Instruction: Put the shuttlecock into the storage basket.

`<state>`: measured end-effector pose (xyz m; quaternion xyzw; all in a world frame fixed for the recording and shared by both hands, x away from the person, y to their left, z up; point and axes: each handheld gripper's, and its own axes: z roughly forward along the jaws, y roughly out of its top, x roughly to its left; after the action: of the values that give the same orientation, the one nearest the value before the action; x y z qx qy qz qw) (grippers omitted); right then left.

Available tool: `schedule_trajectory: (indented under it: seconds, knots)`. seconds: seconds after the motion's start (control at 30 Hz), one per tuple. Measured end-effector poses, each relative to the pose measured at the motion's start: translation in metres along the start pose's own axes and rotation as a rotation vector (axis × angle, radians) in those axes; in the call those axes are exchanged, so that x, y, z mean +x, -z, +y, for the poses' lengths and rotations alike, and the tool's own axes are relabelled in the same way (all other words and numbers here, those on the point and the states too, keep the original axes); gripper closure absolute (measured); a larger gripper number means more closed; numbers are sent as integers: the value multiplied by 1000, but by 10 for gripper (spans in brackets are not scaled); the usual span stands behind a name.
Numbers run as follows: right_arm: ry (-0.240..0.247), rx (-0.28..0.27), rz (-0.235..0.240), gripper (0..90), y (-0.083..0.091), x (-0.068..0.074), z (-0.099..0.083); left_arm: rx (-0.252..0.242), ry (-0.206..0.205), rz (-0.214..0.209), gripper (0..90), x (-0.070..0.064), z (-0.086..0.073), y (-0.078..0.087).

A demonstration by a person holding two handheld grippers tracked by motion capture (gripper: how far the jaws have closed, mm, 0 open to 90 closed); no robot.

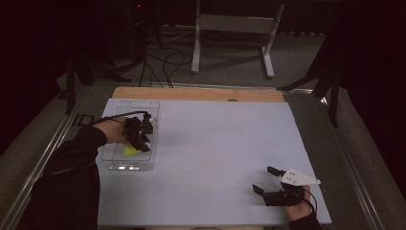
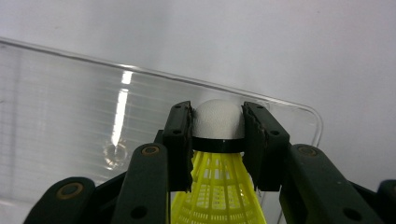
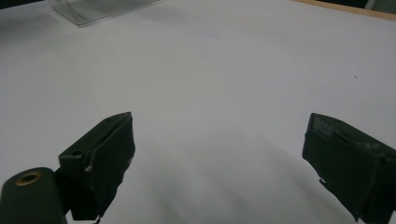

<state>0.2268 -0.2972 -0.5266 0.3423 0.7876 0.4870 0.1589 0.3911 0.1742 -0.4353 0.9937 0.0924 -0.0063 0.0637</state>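
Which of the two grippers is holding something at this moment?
The left gripper, over the clear plastic tray: its jaws clamp the yellow shuttlecock by its white cork. The right gripper is open.

Overhead forward-down view, two close tongs-mounted views

No readable text, label, brand or number on anything.

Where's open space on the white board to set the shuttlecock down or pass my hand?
Bare board runs from the clear tray across to the right hand-held gripper, and up to the wooden strip. It is crowded at the tray, where the left hand-held gripper holds the shuttlecock.
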Motion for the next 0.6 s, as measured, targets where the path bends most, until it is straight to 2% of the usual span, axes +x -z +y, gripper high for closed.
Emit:
schedule_trajectory:
  seconds: [0.1,0.23,0.3,0.5,0.6]
  knots:
    - [-1,0,1,93,0,0,0,-12,-11,-1,653,0,0,-2]
    - [-3,-1,2,93,0,0,0,-1,-12,-1,652,0,-1,-4]
    - [-1,-2,2,93,0,0,0,0,1,-6,652,0,-1,-6]
    - [0,-2,2,93,0,0,0,-13,-8,-11,651,-1,-1,-8]
    - [-1,-1,2,93,0,0,0,-10,10,-21,649,1,-2,-8]
